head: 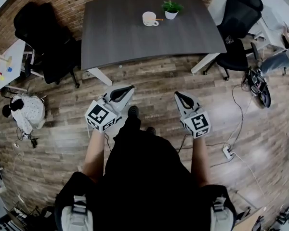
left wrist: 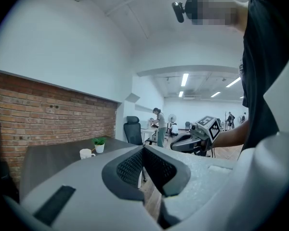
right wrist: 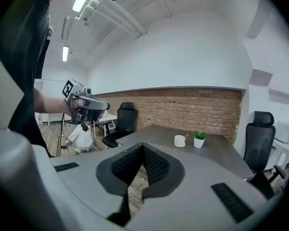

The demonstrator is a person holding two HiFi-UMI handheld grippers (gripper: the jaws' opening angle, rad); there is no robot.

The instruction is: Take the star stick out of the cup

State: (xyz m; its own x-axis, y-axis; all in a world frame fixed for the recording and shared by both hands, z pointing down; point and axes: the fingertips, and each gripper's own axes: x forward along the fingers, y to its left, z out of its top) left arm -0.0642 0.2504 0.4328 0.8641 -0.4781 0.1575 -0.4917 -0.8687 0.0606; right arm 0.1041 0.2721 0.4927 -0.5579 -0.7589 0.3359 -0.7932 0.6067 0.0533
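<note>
Wooden floor (head: 156,78) open up to the table (head: 130,40), broad bare tabletop in front of the cup (head: 149,19), potted plant (head: 171,8) just right of it, black office chair (head: 45,37) off the left end, second chair (head: 241,25) off the right.

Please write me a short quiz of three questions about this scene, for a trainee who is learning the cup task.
1. What stands beside the cup on the table? A) a potted plant B) a bottle C) a laptop
2. True or false: the stick is already out of the cup.
3. Fill in: the left gripper and the right gripper both have their jaws ____.
Key: 1 A; 2 false; 3 shut, with nothing between them.
</note>
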